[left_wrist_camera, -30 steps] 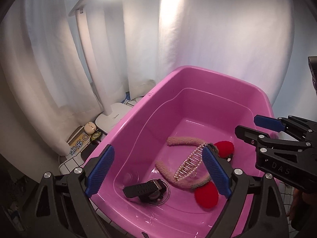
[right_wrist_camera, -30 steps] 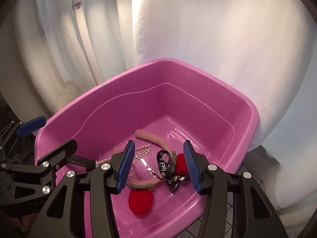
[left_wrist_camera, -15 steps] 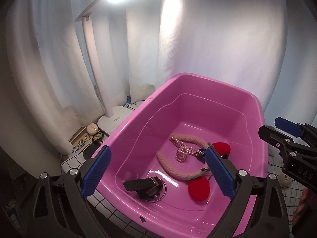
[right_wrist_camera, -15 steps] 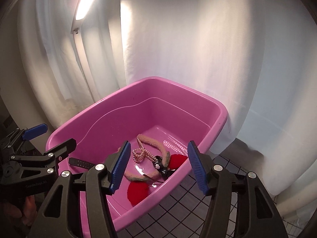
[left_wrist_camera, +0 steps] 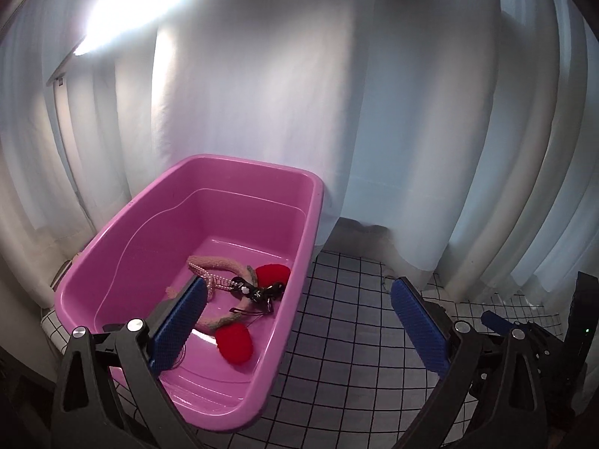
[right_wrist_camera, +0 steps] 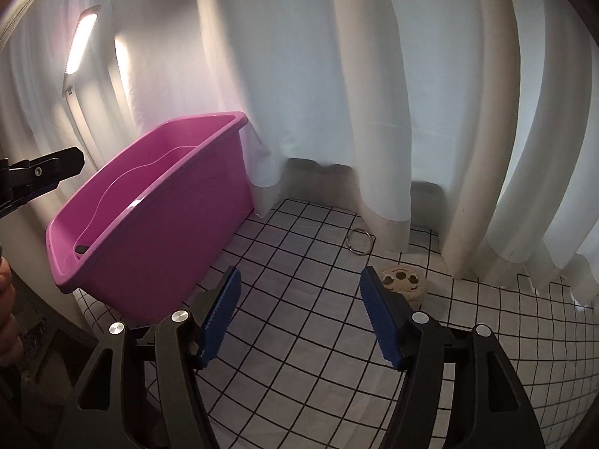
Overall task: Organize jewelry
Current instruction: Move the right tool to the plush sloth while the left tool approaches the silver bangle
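Observation:
A pink plastic tub (left_wrist_camera: 310, 202) stands on a checked cloth; it also shows in the right wrist view (right_wrist_camera: 168, 232). In it lie a fuzzy headband with red pompoms (left_wrist_camera: 234, 343), a pearl string (left_wrist_camera: 213, 280) and a black keychain (left_wrist_camera: 258, 293). My left gripper (left_wrist_camera: 299, 323) is open and empty, above the tub's right rim. My right gripper (right_wrist_camera: 301, 314) is open and empty over the cloth, right of the tub. A metal ring (right_wrist_camera: 360, 241) and a beige paw-shaped clip (right_wrist_camera: 402, 282) lie on the cloth ahead of it.
White curtains (right_wrist_camera: 374, 93) hang close behind the tub and the cloth. A lit lamp bar (right_wrist_camera: 80, 43) stands at the back left. The other gripper's tip (right_wrist_camera: 48, 170) shows at the left edge. The checked cloth (right_wrist_camera: 299, 355) spreads to the right.
Both grippers have pulled back out of the tub and swung right. The pearl string and the black keychain now lie in the tub. The right gripper has opened wider.

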Motion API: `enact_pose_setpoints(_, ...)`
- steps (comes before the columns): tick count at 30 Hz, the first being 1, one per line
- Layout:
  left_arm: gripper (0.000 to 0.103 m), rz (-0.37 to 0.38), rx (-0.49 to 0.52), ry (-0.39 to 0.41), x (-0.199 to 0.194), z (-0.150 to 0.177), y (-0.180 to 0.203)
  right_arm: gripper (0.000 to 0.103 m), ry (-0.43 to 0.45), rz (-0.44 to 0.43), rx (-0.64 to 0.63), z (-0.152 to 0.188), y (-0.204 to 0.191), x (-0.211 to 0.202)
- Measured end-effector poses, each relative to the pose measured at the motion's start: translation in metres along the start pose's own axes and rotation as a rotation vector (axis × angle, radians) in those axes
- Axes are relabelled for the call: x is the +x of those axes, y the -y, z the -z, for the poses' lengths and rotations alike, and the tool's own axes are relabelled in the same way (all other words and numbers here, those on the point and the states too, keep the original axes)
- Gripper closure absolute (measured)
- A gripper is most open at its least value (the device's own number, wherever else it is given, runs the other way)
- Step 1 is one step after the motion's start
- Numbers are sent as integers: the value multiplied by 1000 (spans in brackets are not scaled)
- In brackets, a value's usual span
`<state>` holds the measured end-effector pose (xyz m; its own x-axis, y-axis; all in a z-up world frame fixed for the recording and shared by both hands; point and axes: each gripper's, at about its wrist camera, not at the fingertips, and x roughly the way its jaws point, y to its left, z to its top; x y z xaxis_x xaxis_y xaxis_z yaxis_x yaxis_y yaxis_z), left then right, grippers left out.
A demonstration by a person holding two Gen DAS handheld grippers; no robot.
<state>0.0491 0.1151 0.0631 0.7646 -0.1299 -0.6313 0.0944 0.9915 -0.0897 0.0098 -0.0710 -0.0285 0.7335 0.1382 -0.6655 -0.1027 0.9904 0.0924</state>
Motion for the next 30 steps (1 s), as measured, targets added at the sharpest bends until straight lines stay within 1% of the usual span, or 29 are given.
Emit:
enact_pose_setpoints(2,7,46,40,-22,13,1,27,38,-9,49,51,11,26,-4)
enact_pose_setpoints(3,7,67,57,-32,21,2,40,35,-13,71,77,16,37,-5)
enact_pose_setpoints(6,7,105,90,-84,52,10,71,35,-39,121,141,29,67,0)
enact_pose_setpoints(9,7,118,112,-136,90,21,92,35,-68,136,175,38,84,16)
enact_pose_setpoints(10,7,107,116,-156,103,24,97,35,-75,135,178,39,87,23)
enact_pose_setpoints(14,7,83,107,-236,157,38,104,35,-112,124,181,41,91,59)
enact_pose_setpoints(15,7,77,107,-246,169,41,104,35,-116,118,184,41,91,68)
enact_pose_setpoints(17,6,41,122,-260,191,46,106,35,-117,109,191,40,90,83)
enact_pose_setpoints(20,6,21,126,-284,219,52,105,35,-129,112,196,40,91,109)
enact_pose_setpoints(24,6,19,111,-298,245,55,101,35,-137,128,203,40,90,138)
enact_pose_setpoints(28,6,18,105,-310,268,55,100,35,-146,191,182,41,87,158)
enact_pose_setpoints(30,6,19,112,-314,278,56,102,35,-145,205,195,42,89,165)
